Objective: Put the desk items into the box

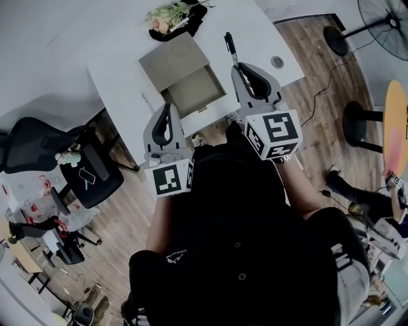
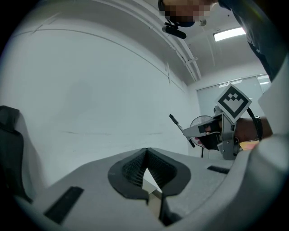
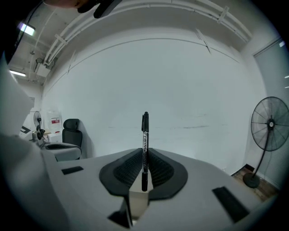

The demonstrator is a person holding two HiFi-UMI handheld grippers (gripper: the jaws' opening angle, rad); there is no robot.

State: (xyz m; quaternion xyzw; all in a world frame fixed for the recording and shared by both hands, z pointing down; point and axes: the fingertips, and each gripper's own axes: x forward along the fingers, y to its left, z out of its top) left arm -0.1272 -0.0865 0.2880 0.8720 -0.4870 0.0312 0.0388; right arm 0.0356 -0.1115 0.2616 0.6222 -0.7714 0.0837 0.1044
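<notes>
The right tool [image 3: 144, 158] is clenched on a black marker pen [image 3: 145, 135], which stands upright between its 2 pads with the cap end well above the jaws. In the head view the pen shows against the white tabletop [image 1: 255, 32], just right of the open cardboard box [image 1: 169, 60]. The left tool [image 2: 145, 155] is raised beside it with its jaws pressed together on nothing, and a bunch of flowers [image 1: 167, 14] lies at the tabletop's far edge beyond the box.
</notes>
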